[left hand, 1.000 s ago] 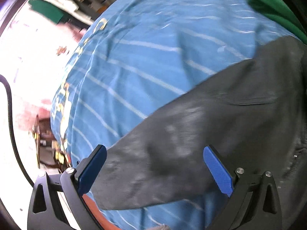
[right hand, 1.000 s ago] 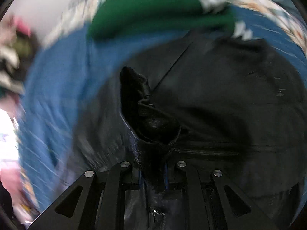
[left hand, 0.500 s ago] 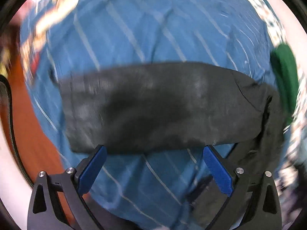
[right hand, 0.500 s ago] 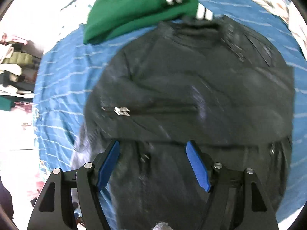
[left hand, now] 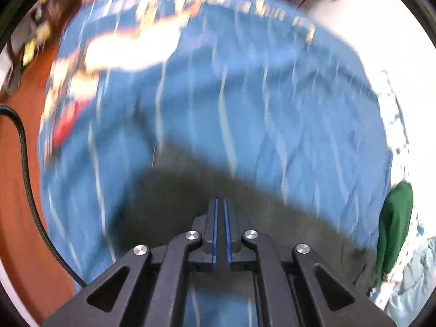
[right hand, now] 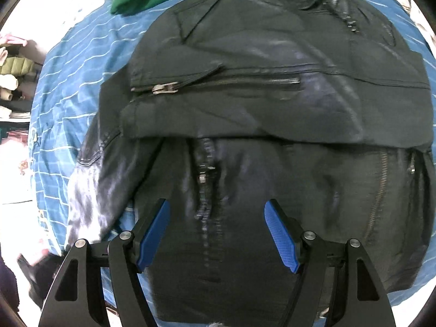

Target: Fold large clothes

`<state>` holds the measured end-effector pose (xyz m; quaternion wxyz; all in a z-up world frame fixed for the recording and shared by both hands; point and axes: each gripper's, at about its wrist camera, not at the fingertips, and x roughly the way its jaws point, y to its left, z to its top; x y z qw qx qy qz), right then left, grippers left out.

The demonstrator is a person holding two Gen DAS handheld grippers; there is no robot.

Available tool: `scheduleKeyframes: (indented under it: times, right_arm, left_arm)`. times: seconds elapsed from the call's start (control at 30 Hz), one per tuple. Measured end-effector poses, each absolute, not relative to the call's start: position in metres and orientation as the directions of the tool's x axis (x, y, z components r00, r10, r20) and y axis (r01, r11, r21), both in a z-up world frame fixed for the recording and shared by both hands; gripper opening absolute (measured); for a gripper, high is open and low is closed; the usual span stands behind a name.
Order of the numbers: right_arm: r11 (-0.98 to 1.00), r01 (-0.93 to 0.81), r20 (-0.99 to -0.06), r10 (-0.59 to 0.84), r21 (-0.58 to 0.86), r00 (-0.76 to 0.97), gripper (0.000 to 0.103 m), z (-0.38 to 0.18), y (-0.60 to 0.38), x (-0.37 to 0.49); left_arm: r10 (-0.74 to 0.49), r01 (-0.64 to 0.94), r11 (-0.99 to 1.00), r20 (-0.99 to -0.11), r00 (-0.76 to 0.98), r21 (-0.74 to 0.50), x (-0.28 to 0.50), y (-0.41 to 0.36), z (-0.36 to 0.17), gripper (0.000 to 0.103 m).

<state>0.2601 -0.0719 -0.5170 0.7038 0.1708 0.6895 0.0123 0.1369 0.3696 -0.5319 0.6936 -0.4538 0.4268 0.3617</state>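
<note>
The black jacket [right hand: 272, 95] is lying on the blue bedspread [right hand: 68, 87], one sleeve now folded across its chest. The right gripper [right hand: 218, 230], having let go, is hovering released above it; the left gripper [left hand: 220, 212] has clenched, apparently on the other sleeve [left hand: 272, 212].

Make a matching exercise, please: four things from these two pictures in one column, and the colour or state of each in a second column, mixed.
Things:
1. black leather jacket with zips
2. striped bed cover
3. left gripper
4. right gripper

States:
A. jaws wide apart, holding nothing
B. blue with thin pale lines
C. lying on the bed, one sleeve folded across its front
D. jaws pressed together

Pairs: 1-C, 2-B, 3-D, 4-A
</note>
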Motion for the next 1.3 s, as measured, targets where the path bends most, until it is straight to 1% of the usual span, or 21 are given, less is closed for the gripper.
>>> scheduleKeyframes:
  times: [0.07,0.13,0.2,0.23,0.37,0.5,0.53,0.6,0.63,0.67,0.7,0.73,0.83,0.97,1.03,1.07,1.1,1.13,1.17,1.2,1.3]
  right_arm:
    - [0.938,0.224,-0.964,0.26,0.265,0.05,0.074,-0.517,-0.065,0.261]
    - [0.938,0.22,-0.963,0.265,0.269,0.049,0.074,-0.516,-0.057,0.261]
    - [0.935,0.221,-0.96,0.276,0.278,0.044,0.074,-0.515,-0.054,0.261]
    - [0.933,0.222,-0.958,0.283,0.284,0.038,0.074,-0.514,-0.053,0.261]
    - [0.937,0.204,-0.958,0.286,0.284,0.021,0.074,-0.513,-0.048,0.261]
    - [0.947,0.181,-0.963,0.269,0.266,0.007,0.074,-0.514,-0.047,0.261]
    - [0.947,0.18,-0.963,0.269,0.265,0.005,0.074,-0.515,-0.046,0.261]
    - [0.952,0.173,-0.967,0.255,0.251,0.002,0.074,-0.516,-0.043,0.261]
    - [0.954,0.171,-0.968,0.251,0.248,0.003,0.074,-0.516,-0.043,0.261]
    - [0.954,0.173,-0.969,0.247,0.244,0.001,0.074,-0.517,-0.043,0.261]
    - [0.955,0.175,-0.97,0.243,0.239,-0.001,0.074,-0.518,-0.042,0.261]
    - [0.955,0.183,-0.971,0.237,0.233,-0.003,0.074,-0.519,-0.043,0.261]
    - [0.95,0.205,-0.97,0.245,0.238,-0.009,0.074,-0.521,-0.045,0.262]
    - [0.946,0.205,-0.966,0.257,0.25,-0.005,0.074,-0.52,-0.043,0.263]
    - [0.947,0.197,-0.966,0.259,0.253,-0.002,0.074,-0.519,-0.041,0.263]
    - [0.947,0.194,-0.966,0.26,0.255,0.0,0.074,-0.519,-0.041,0.263]
    - [0.948,0.191,-0.966,0.259,0.255,0.003,0.074,-0.519,-0.04,0.264]
    - [0.947,0.19,-0.965,0.261,0.258,0.009,0.074,-0.518,-0.04,0.264]
    - [0.946,0.19,-0.965,0.263,0.261,0.013,0.074,-0.518,-0.04,0.264]
    - [0.945,0.195,-0.964,0.264,0.262,0.017,0.074,-0.519,-0.041,0.264]
    - [0.942,0.209,-0.965,0.261,0.261,0.03,0.074,-0.52,-0.042,0.265]
  left_arm:
    - [0.128,-0.87,0.31,-0.89,0.437,-0.383,0.134,0.394,-0.532,0.002]
    - [0.061,-0.842,0.259,-0.862,0.503,-0.473,0.118,0.4,-0.536,0.003]
    - [-0.024,-0.815,0.231,-0.841,0.541,-0.531,0.104,0.389,-0.536,0.005]
    - [-0.055,-0.812,0.238,-0.843,0.536,-0.532,0.099,0.379,-0.536,0.007]
    - [-0.164,-0.832,0.303,-0.885,0.435,-0.465,0.078,0.335,-0.55,0.007]
    - [-0.177,-0.881,0.232,-0.908,0.379,-0.413,0.066,0.322,-0.571,0.008]
    - [-0.171,-0.884,0.208,-0.905,0.389,-0.419,0.067,0.325,-0.574,0.011]
    - [-0.147,-0.874,0.167,-0.888,0.436,-0.457,0.068,0.331,-0.575,0.022]
    - [-0.136,-0.864,0.159,-0.878,0.46,-0.477,0.071,0.331,-0.573,0.037]
    - [-0.125,-0.85,0.154,-0.864,0.488,-0.503,0.075,0.333,-0.571,0.06]
    - [-0.121,-0.83,0.151,-0.844,0.523,-0.536,0.081,0.334,-0.567,0.07]
    - [-0.115,-0.822,0.151,-0.836,0.536,-0.549,0.084,0.333,-0.564,0.077]
    - [-0.096,-0.834,0.164,-0.85,0.518,-0.526,0.086,0.329,-0.569,0.077]
    - [-0.037,-0.86,0.077,-0.863,0.504,-0.505,0.086,0.337,-0.58,0.076]
    - [0.001,-0.884,0.055,-0.885,0.465,-0.464,0.098,0.341,-0.579,0.076]
    - [0.024,-0.896,0.072,-0.897,0.441,-0.439,0.105,0.342,-0.576,0.073]
    - [0.062,-0.902,0.102,-0.902,0.428,-0.421,0.115,0.343,-0.57,0.064]
    - [0.097,-0.908,0.137,-0.907,0.411,-0.397,0.122,0.346,-0.564,0.023]
    - [0.105,-0.898,0.183,-0.9,0.422,-0.4,0.133,0.35,-0.559,0.009]
    - [0.119,-0.889,0.217,-0.893,0.433,-0.402,0.141,0.354,-0.553,0.008]
    - [0.161,-0.834,0.272,-0.831,0.532,-0.481,0.153,0.365,-0.525,0.007]
